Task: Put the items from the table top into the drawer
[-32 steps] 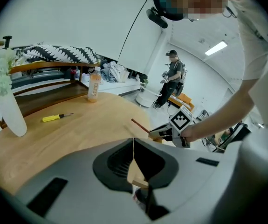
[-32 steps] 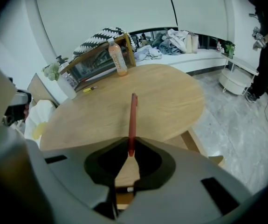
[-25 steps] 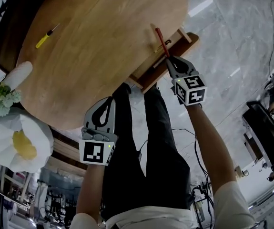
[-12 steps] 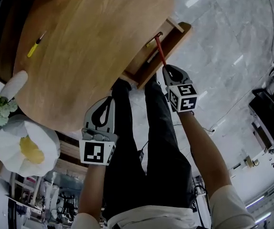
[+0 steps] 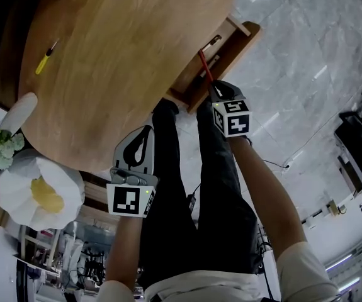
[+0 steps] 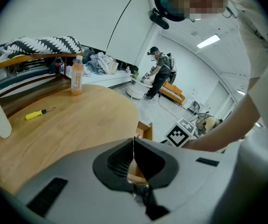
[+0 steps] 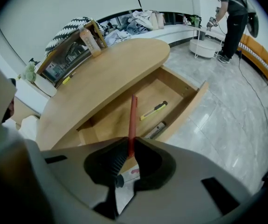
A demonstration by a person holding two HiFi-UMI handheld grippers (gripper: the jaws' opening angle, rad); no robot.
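A person stands at a round wooden table (image 5: 124, 43) with an open wooden drawer (image 7: 189, 104) under its edge. The right gripper (image 7: 130, 155), pointing steeply down, has its jaws clamped on a slim red stick (image 7: 133, 120) whose far end hangs over the drawer. Inside lie a yellow-and-black tool (image 7: 153, 111) and a grey cylinder (image 7: 154, 130). The left gripper (image 6: 134, 141) hangs by the table edge, jaws pressed together on nothing. A yellow-handled screwdriver (image 6: 38, 113) and an orange drink bottle (image 6: 77, 82) sit on the tabletop.

A person (image 6: 158, 73) stands far off on the grey marble floor (image 5: 306, 43).
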